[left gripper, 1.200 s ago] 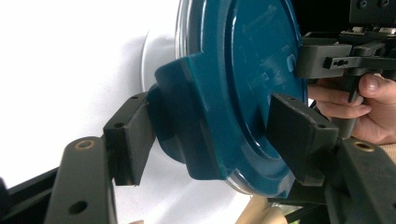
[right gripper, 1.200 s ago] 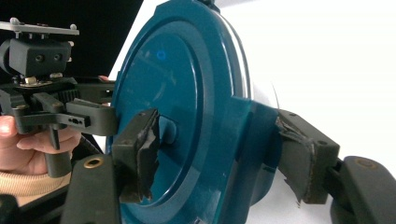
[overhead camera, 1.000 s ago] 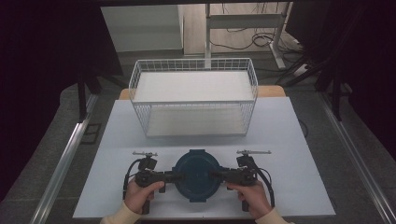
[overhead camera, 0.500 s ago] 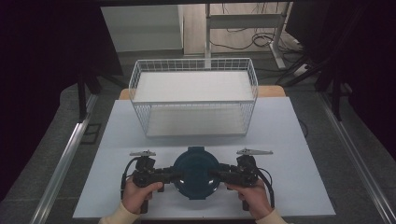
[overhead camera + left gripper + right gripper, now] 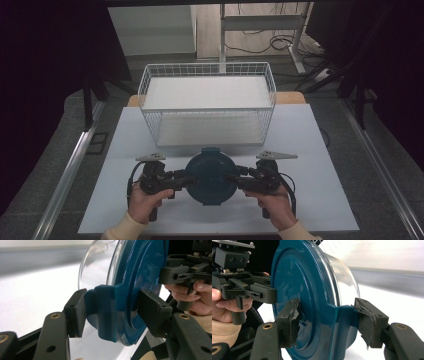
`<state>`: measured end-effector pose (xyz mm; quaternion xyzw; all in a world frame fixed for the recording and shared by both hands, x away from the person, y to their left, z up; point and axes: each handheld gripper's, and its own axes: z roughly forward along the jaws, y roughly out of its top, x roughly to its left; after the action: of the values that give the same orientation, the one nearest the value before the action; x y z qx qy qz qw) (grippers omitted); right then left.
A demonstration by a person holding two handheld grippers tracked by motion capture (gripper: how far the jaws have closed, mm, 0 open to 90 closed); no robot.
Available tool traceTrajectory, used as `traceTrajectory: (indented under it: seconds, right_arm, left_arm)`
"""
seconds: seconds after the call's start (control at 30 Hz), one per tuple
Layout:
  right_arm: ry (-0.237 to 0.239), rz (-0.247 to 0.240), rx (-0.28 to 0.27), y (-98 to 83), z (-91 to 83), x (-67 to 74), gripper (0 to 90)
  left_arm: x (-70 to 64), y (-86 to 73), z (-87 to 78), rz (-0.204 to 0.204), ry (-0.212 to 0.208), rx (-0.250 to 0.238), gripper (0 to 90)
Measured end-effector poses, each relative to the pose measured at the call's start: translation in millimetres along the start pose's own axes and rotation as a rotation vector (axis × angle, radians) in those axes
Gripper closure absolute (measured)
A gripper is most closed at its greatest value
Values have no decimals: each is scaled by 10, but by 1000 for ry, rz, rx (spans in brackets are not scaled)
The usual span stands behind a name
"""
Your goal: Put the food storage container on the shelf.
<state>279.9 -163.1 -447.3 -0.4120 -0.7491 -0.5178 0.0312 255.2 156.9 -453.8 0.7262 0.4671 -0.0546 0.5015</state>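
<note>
Fingers [image 5: 75, 312] of the left gripper [image 5: 187, 180] were closed onto a blue clip tab at the rim of a round container [image 5: 211, 175], a pad pressing each side of the tab. From above, the container appeared as a dark teal disc on the white table [image 5: 310, 145], between both grippers and just in front of a white wire basket [image 5: 207, 102]. The left gripper view added what the high view hid: a clear bowl body [image 5: 97, 267] under the teal lid [image 5: 140, 267]. On the right, the right gripper [image 5: 235, 177] was likewise clamped on the opposite clip tab, and its own view showed frayed, torn padding on both fingers [image 5: 293, 320]. A person's hands [image 5: 145, 202] held each gripper from the near edge.
</note>
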Motion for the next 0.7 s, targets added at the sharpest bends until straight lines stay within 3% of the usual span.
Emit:
traceTrajectory:
  seconds: [0.37,0.7]
  right_arm:
    - [-18,-59,-13,347,-85,78,390]
    - [-28,-110,-42,727,-229,194,391]
  left_arm:
    - [-68,302,-92,32,-7,-38,419]
    - [-219,668,-230,79,2,-74,416]
